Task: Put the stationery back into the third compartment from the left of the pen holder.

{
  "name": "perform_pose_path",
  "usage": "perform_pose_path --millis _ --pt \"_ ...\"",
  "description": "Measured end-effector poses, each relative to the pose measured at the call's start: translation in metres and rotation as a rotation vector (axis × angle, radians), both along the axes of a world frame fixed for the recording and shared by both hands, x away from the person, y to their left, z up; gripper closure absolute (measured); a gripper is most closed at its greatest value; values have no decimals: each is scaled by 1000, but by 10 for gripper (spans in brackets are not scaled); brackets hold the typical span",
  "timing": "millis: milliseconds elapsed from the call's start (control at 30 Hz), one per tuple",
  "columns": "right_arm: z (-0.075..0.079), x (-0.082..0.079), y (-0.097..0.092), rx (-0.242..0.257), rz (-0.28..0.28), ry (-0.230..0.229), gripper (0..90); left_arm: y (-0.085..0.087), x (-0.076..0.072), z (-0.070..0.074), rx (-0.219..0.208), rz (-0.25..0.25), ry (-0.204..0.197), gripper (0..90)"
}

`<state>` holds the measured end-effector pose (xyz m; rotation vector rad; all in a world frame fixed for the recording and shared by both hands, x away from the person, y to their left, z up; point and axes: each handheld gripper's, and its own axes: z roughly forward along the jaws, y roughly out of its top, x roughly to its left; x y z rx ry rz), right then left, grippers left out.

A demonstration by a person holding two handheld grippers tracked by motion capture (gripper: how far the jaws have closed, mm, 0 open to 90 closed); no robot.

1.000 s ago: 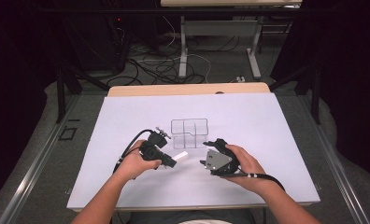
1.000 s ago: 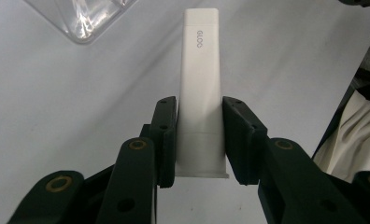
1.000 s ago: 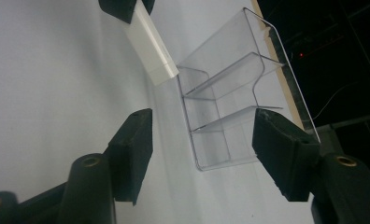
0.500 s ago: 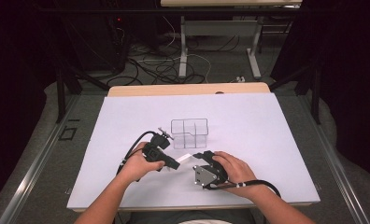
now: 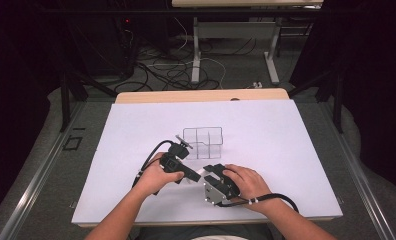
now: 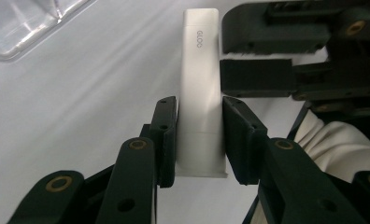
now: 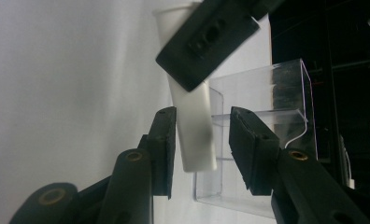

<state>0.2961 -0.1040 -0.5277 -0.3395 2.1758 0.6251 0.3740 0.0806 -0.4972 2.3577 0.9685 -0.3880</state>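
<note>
Near edge of white table (image 5: 286, 150): two hands w/ black grippers, tips almost meeting. Left gripper (image 6: 199, 135) is clamped on a slim white stick (image 6: 199, 93) marked "GLOO", pads tight on both sides. Right gripper (image 7: 202, 140) has just been closing; stick's free end (image 7: 195, 135) sits btwn its jaws, a gap on one side, not pinched. Just beyond, a clear plastic box (image 5: 202, 142) w/ compartments; contents can't be made out. Farther back: dark floor, cables, table legs.
</note>
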Motion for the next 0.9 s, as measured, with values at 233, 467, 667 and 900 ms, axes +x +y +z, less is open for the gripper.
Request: perform_pose_path --millis 233,467,667,900 --pt "-4 -4 4 -48 28 -53 666 -2 1 1 -26 4 20 676" --pt "-4 -4 8 -101 54 -96 697 -2 1 0 -33 6 29 676" --pt "-5 -5 9 -115 55 -107 701 -1 0 -1 -39 9 25 675" --pt "-3 -4 8 -128 41 -90 701 -1 1 -2 -52 18 14 668"
